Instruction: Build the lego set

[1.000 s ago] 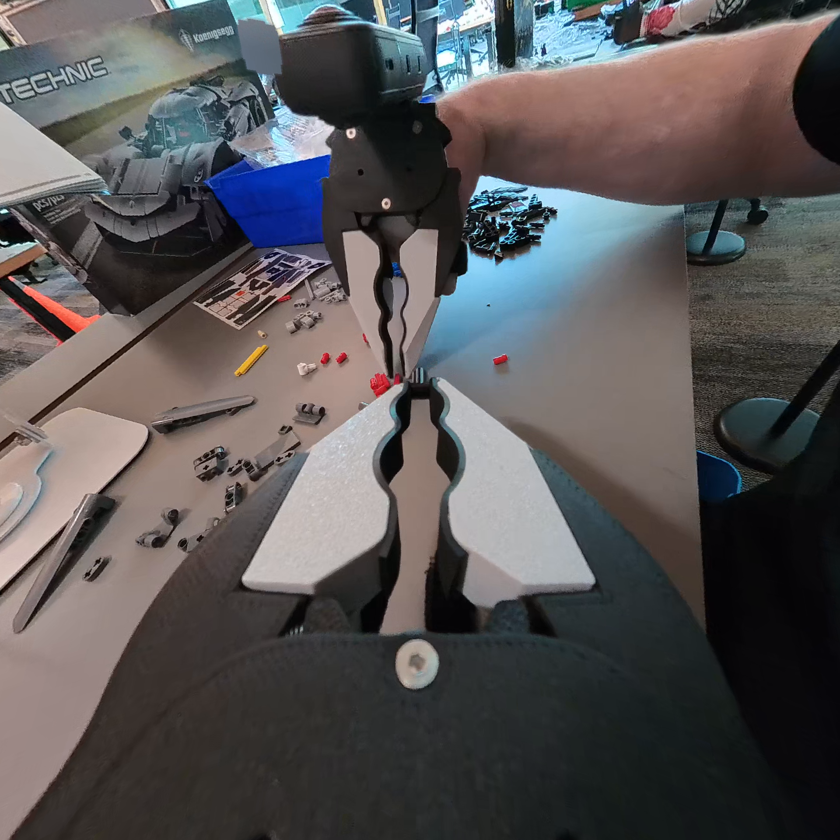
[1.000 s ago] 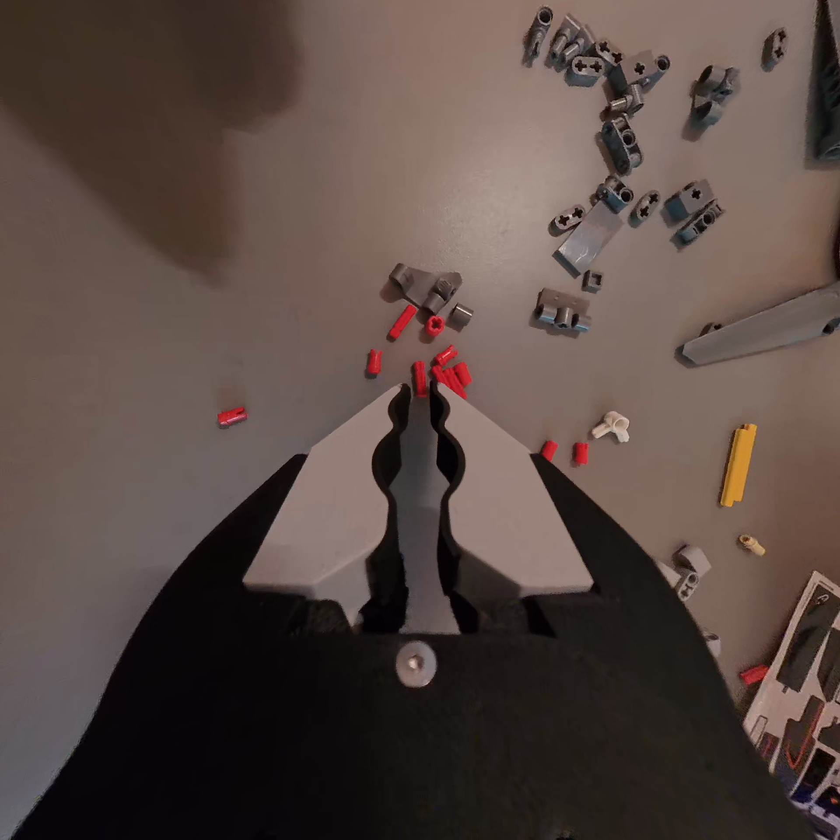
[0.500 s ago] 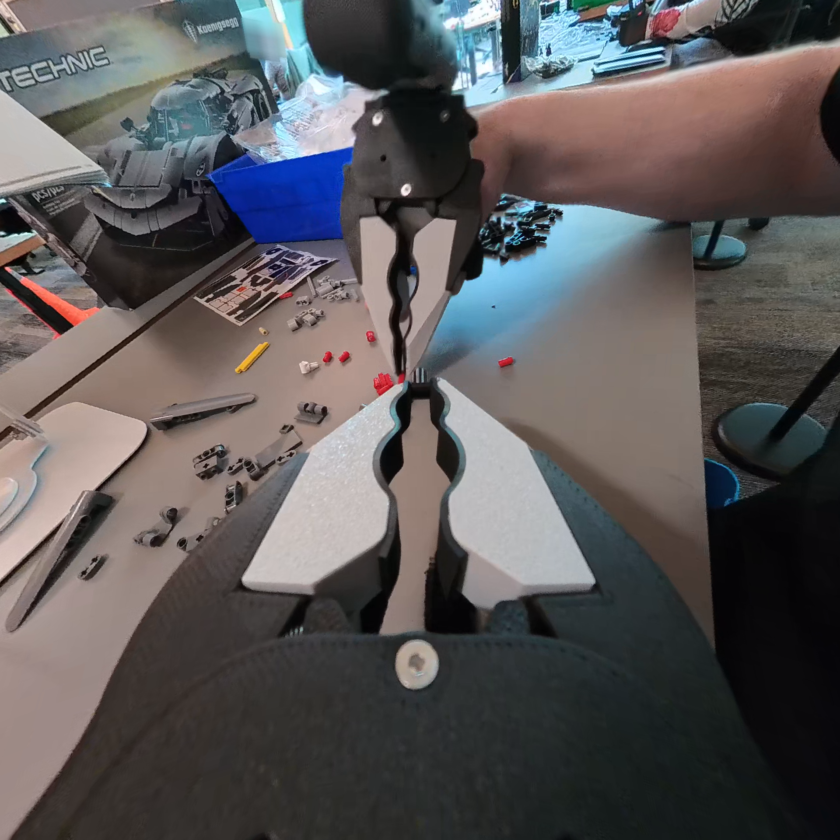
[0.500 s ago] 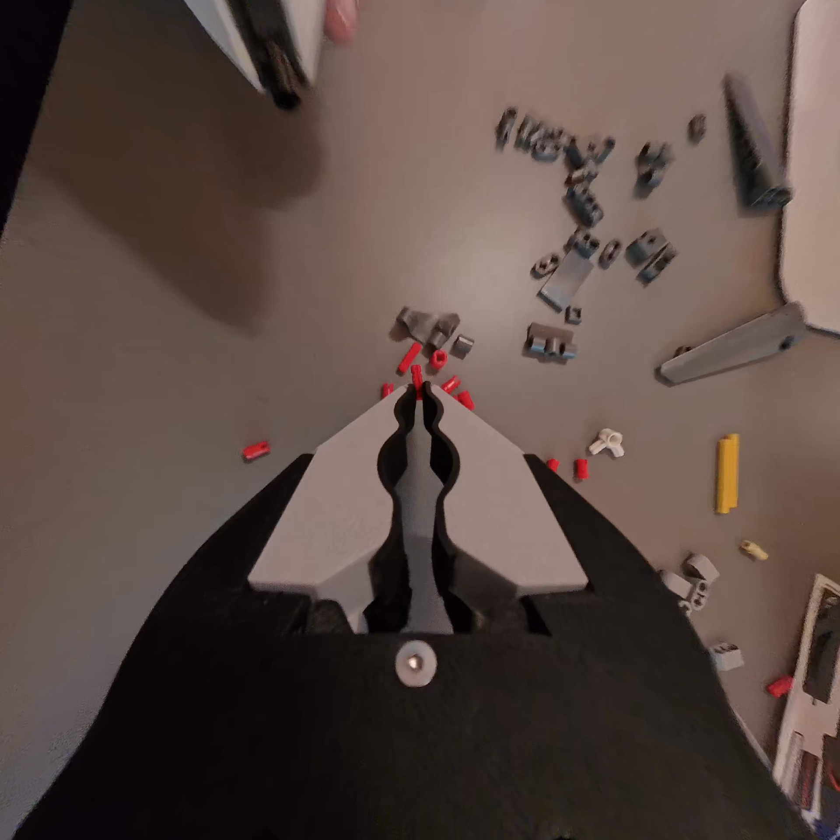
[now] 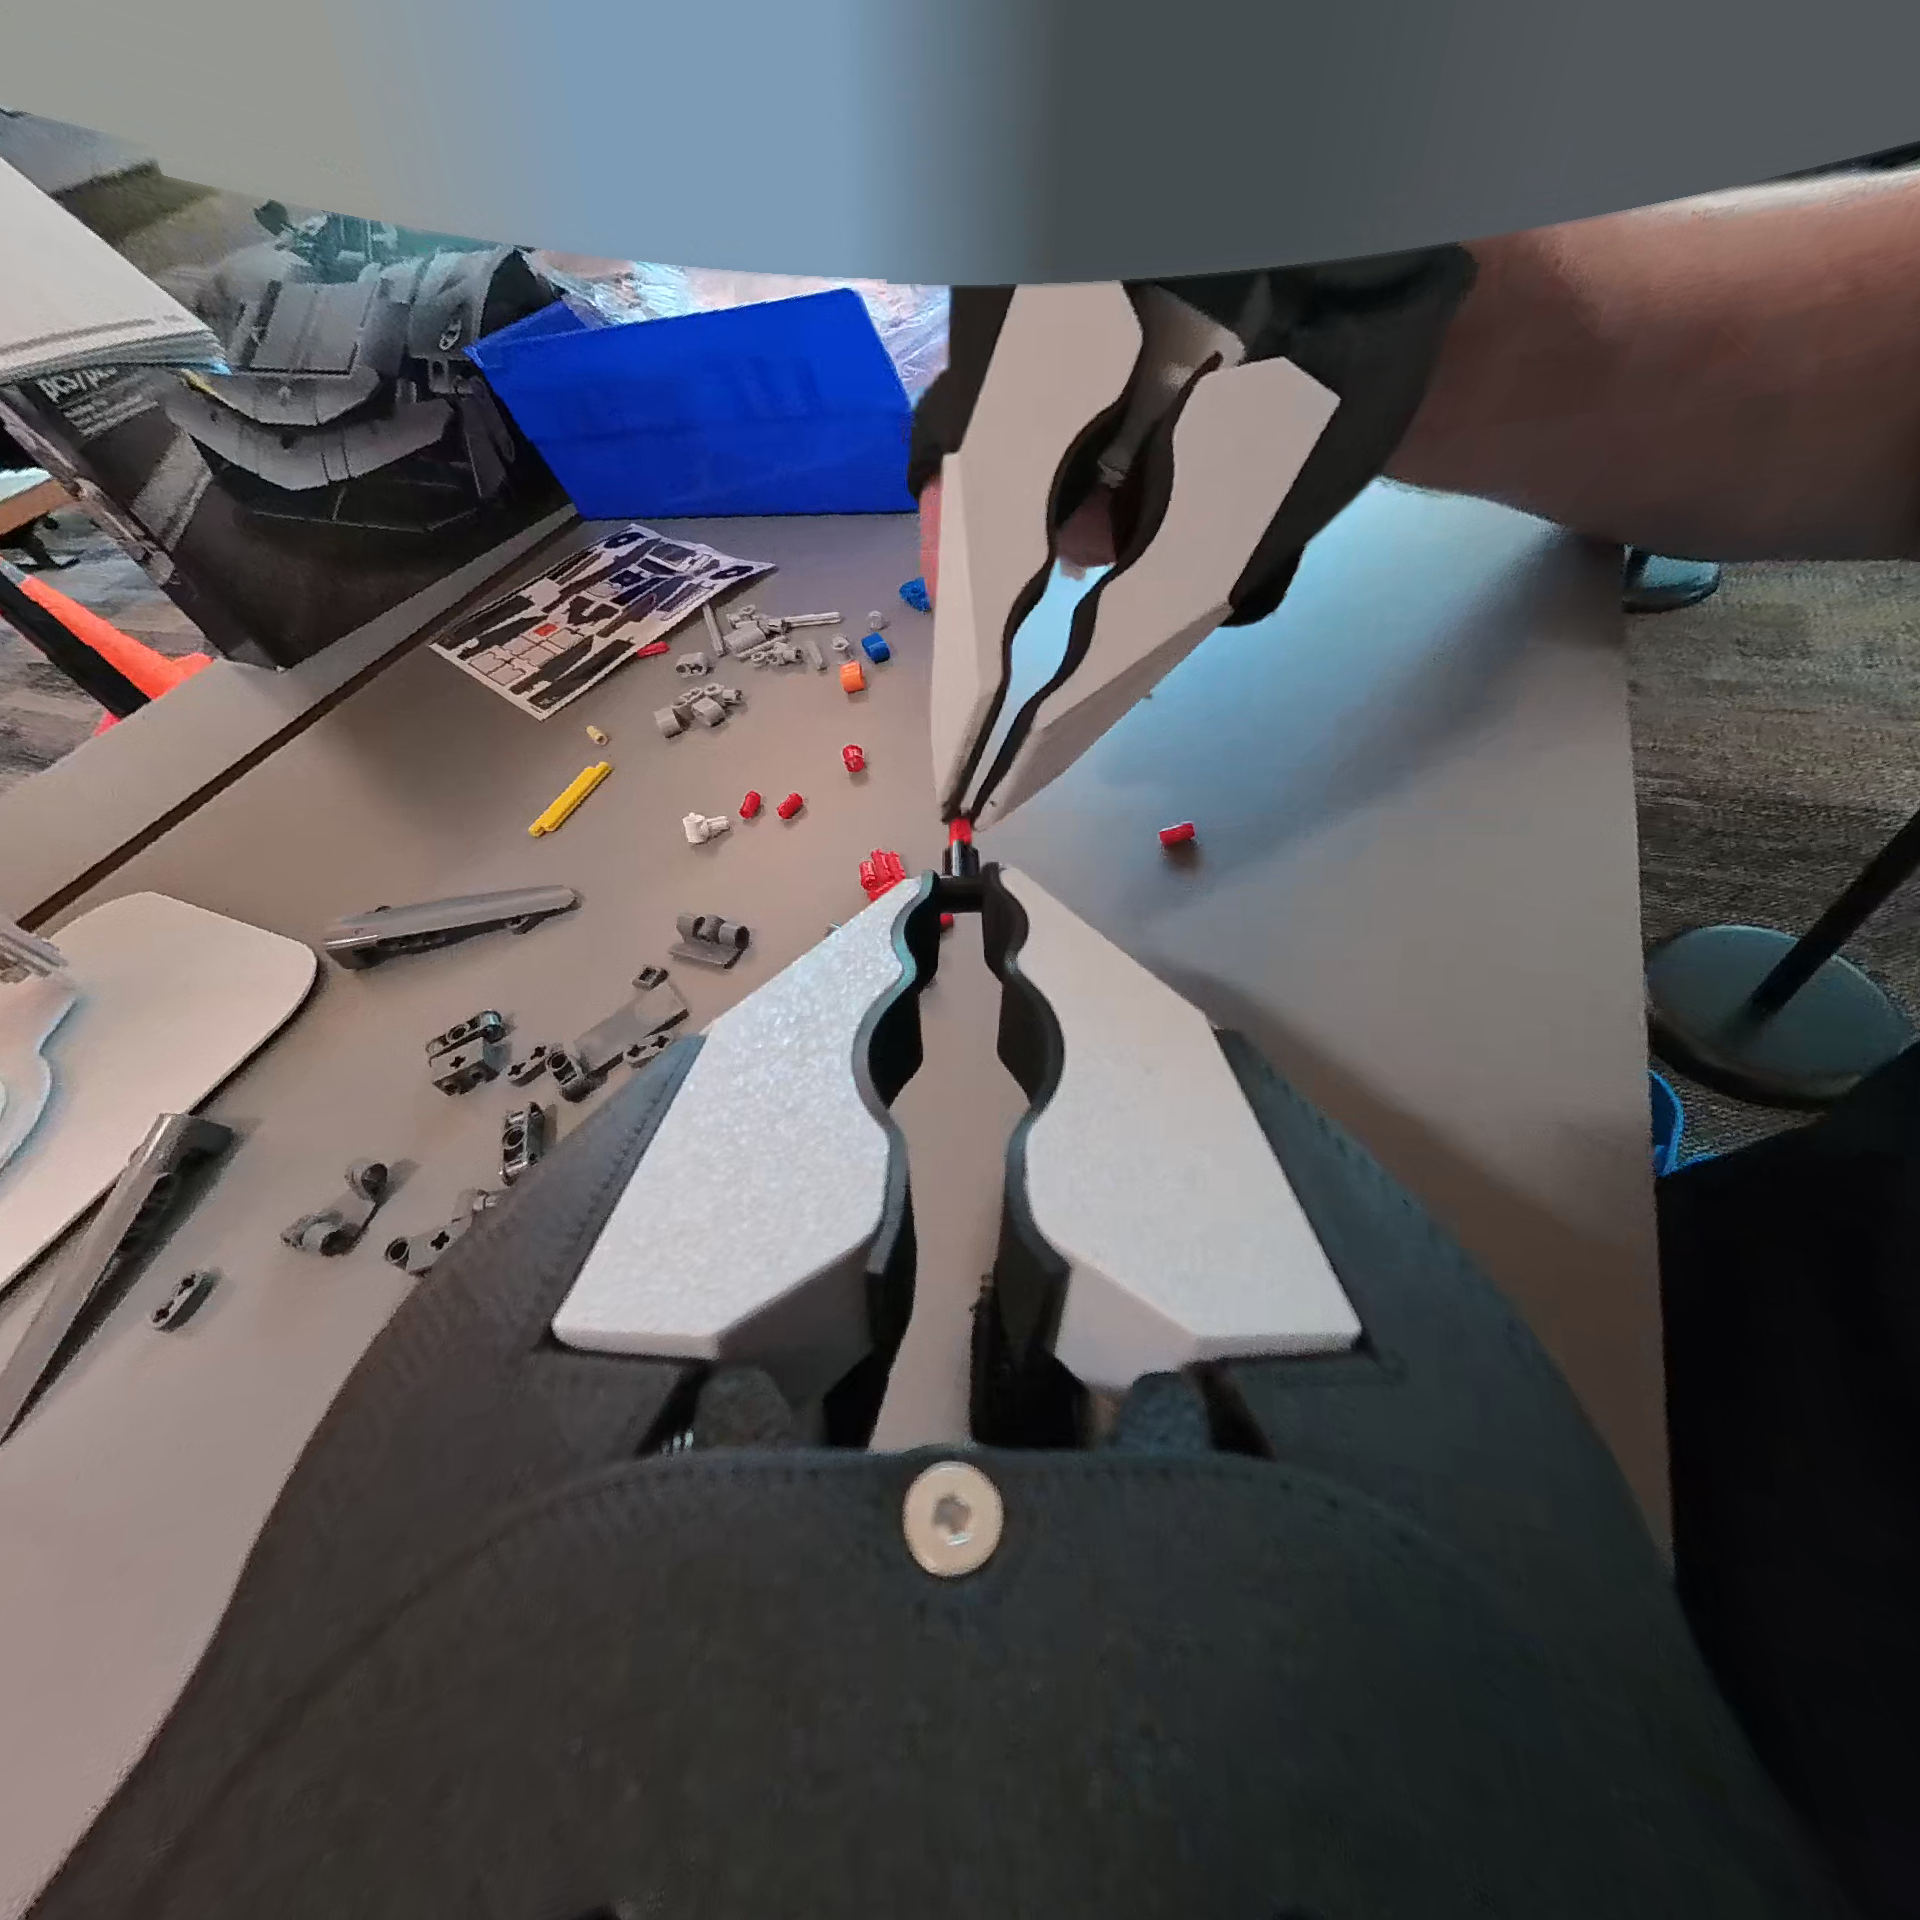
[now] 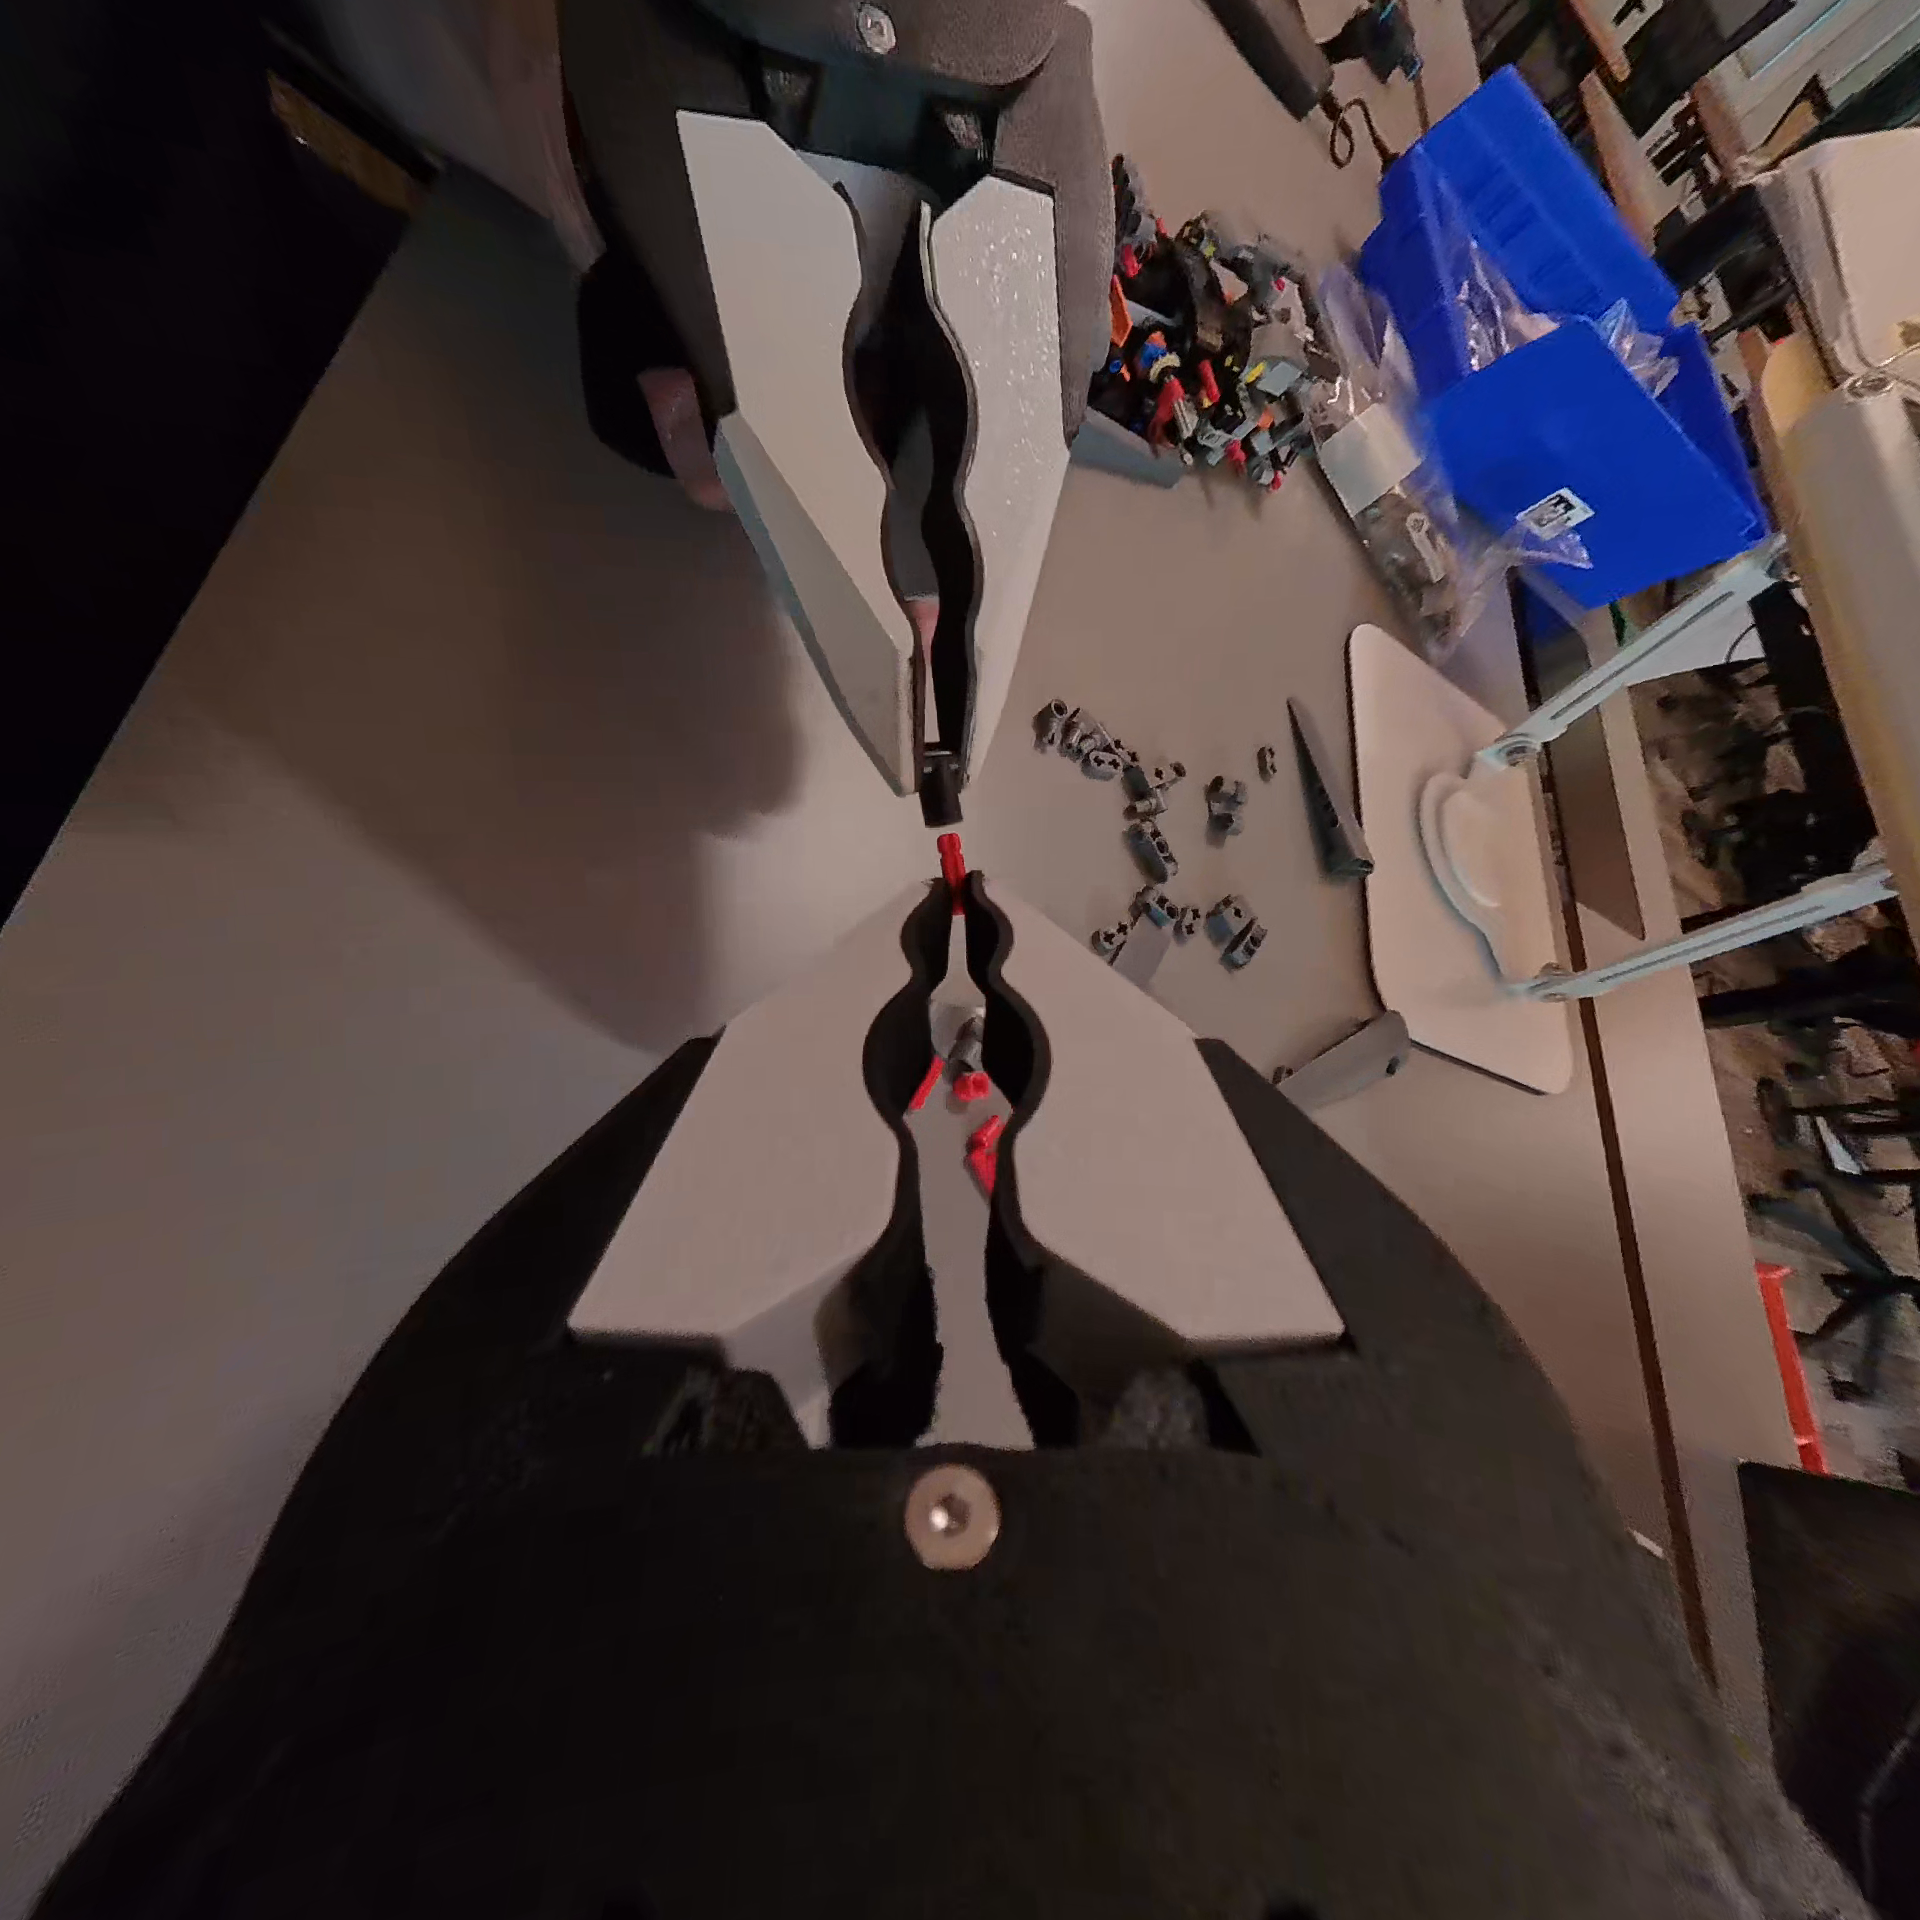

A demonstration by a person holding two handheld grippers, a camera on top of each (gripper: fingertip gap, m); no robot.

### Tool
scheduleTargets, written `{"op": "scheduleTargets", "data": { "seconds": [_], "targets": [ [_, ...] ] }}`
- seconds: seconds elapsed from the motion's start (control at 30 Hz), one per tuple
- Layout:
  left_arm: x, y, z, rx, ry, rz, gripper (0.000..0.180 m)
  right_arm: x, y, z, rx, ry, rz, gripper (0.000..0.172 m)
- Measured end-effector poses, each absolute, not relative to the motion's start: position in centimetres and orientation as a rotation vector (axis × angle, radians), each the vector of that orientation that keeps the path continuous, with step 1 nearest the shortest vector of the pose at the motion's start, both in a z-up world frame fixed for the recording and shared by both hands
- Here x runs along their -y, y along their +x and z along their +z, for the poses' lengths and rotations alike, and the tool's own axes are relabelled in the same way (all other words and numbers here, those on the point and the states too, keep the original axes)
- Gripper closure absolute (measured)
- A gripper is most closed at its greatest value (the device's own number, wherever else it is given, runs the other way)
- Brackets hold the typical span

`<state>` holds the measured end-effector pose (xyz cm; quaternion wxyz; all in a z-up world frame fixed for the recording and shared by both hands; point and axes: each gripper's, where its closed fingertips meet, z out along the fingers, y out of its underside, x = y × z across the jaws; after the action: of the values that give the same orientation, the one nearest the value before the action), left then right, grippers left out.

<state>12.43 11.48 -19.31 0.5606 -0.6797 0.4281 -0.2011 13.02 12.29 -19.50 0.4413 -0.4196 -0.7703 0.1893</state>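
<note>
Grippers tip to tip above the grey surface (image 5: 1351, 935), raised clear of it. Left gripper (image 5: 961, 888) clenched on a small black connector piece (image 5: 960, 862), pinched at the fingertips and sticking out forward. Right gripper (image 6: 954, 891) clenched on a thin red pin (image 6: 949, 857), its free end aimed at the black connector piece, a narrow gap between the two in the right wrist view; touching or not, cannot tell from the left wrist view. Below the tips, a cluster of red pins (image 5: 881, 873) on the surface, a lone red pin (image 5: 1176, 833) off to one side. Farther out: scattered dark grey connector pieces (image 5: 540, 1060), a yellow axle (image 5: 569, 798), a sticker sheet (image 5: 603, 613), a blue bin (image 5: 717, 405) and a printed box (image 5: 260, 436) behind it.
</note>
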Motion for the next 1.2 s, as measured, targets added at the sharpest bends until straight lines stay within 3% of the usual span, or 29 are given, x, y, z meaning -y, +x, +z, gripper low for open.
{"op": "scheduleTargets", "data": {
  "seconds": [0.37,0.83,1.2],
  "targets": [
    [-11.7,12.7,-19.1,-0.996,-1.597,-0.496,0.175,-12.4,13.0,-19.3,1.889,-1.031,0.42,0.172],
    [-11.0,13.1,-19.5,-1.211,-1.446,-0.196,0.175,-11.5,13.3,-20.0,1.915,-1.172,0.702,0.172],
    [-11.2,13.3,-21.4,-1.312,-1.486,-0.081,0.175,-11.5,13.1,-21.1,1.949,-1.199,0.63,0.172]
  ]
}}
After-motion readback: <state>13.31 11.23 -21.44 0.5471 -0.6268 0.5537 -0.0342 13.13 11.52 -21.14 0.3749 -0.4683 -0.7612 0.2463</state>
